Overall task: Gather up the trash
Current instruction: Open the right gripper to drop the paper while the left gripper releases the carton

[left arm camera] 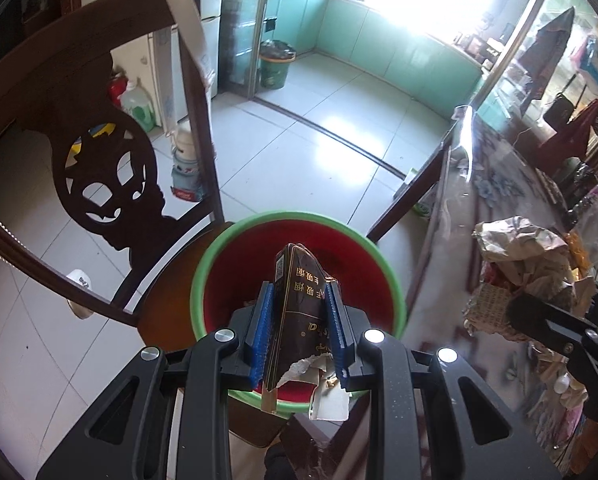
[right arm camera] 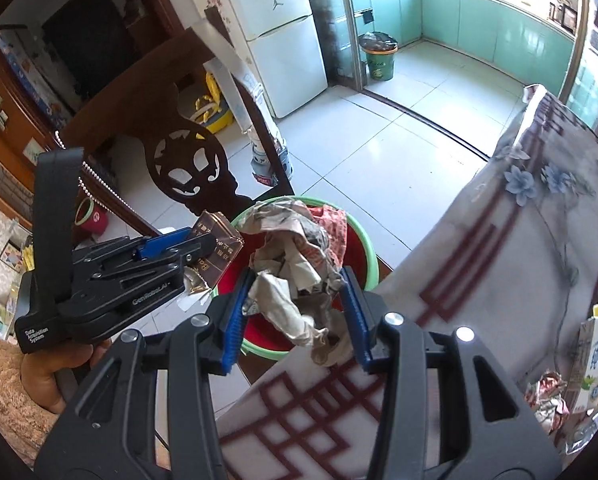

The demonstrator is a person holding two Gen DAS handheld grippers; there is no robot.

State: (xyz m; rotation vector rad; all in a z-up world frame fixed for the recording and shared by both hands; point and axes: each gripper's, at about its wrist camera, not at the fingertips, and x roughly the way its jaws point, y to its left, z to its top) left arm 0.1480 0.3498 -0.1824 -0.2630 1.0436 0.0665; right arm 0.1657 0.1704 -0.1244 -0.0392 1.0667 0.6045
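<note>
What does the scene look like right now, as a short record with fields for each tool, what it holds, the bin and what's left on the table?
left tool: shut on a dark brown torn carton, above the bin
right tool: shut on a crumpled paper wad, above the bin's near edge
bin: red inside, green rim, standing on a wooden chair beside the table
table: patterned cloth; a milk carton and foil wrappers remain on it

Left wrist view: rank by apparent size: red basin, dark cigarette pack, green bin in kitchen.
1. red basin
2. dark cigarette pack, close to the lens, so inflated
3. green bin, far off, so true size is unsure
</note>
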